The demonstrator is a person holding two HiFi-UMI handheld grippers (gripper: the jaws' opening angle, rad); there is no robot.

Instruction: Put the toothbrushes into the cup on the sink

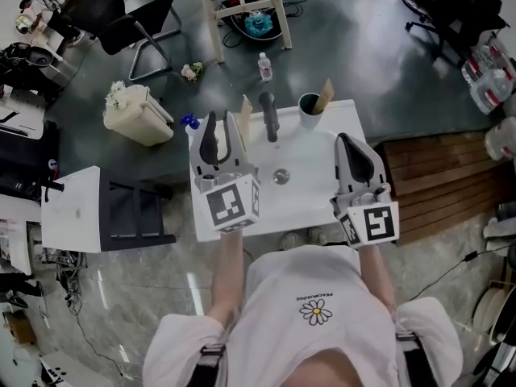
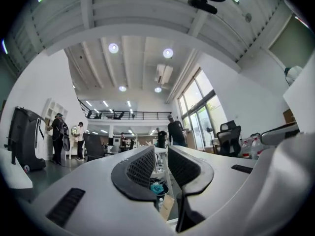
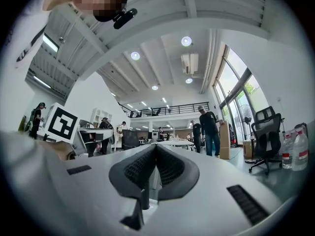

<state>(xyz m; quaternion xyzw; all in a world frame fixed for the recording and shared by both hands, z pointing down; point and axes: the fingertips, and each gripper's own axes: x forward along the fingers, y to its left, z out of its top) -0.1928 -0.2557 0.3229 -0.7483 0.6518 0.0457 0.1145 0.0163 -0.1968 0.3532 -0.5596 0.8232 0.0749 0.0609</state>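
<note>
The loose toothbrush (image 1: 244, 117), a tan flat stick, stands upright at the back of the sink (image 1: 314, 196). It is just beyond the tips of the left gripper (image 1: 222, 124) and to the right of its right jaw, not between the jaws. What props it up cannot be made out. A second toothbrush (image 1: 326, 95) leans in the dark cup (image 1: 309, 111), well ahead of the right gripper (image 1: 345, 141) and slightly left of its jaws. The tap (image 1: 268, 116) stands between the two toothbrushes.

Handling estimate: light, stiff and thin, with a smooth handle that is likely to pivot in a loose grip. Take hold at mid-handle, across the flat faces.

Left gripper jaws: a narrow gap, nothing between them. Right gripper jaws: tips together, holding nothing.
</note>
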